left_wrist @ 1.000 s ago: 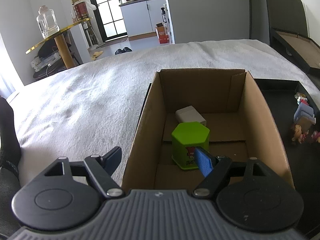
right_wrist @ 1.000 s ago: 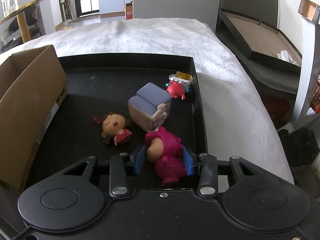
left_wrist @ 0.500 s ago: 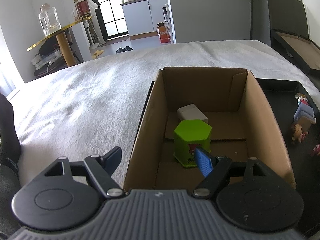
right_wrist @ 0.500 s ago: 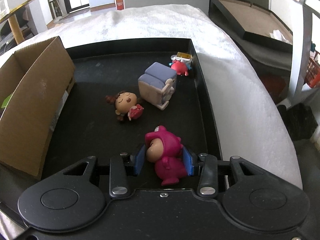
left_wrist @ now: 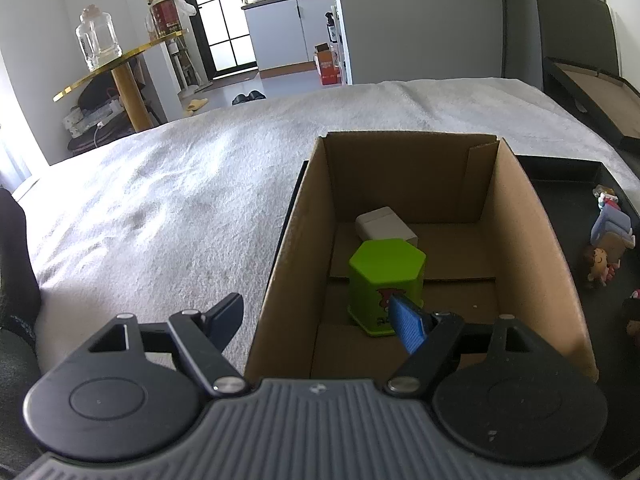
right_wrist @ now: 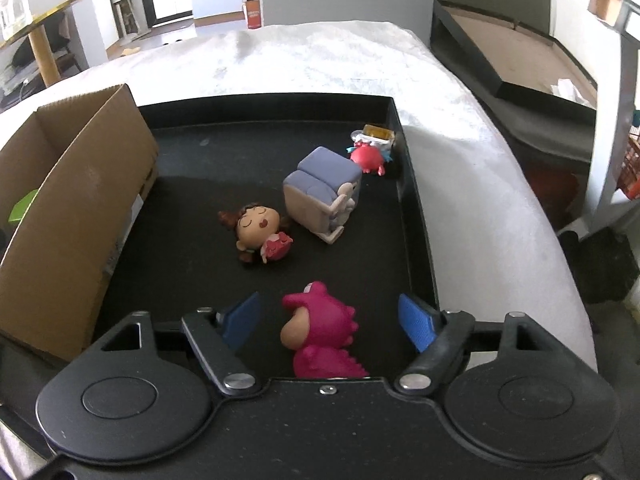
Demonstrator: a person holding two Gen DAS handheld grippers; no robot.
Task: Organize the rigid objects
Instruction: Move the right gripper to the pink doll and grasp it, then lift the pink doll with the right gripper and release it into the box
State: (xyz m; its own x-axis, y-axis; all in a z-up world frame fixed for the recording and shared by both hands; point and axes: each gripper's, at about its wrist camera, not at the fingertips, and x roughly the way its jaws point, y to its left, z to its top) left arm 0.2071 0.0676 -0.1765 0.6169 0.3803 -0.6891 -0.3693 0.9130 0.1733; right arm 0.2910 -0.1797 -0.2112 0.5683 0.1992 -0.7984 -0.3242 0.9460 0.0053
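A pink dinosaur figure [right_wrist: 320, 330] lies on the black tray [right_wrist: 416, 240] between the open fingers of my right gripper [right_wrist: 330, 322], touching neither pad. Farther on the tray lie a girl doll [right_wrist: 256, 232], a grey-blue sofa figure [right_wrist: 322, 194] and a red crab toy [right_wrist: 368, 156]. The cardboard box [left_wrist: 520, 216] holds a green hexagonal tin [left_wrist: 386, 280] and a white block [left_wrist: 384, 226]. My left gripper [left_wrist: 318, 320] is open and empty, straddling the box's near left wall.
The tray and box sit on a white cloth [left_wrist: 180, 208]. The box stands at the tray's left [right_wrist: 80, 200]. A gold round table [left_wrist: 120, 68] with a glass jar stands far left. A dark frame [right_wrist: 520, 60] lies to the right.
My right gripper opened and let go of the pink dinosaur figure, which now lies on the tray. The right view pulled back and up. The left gripper barely moved.
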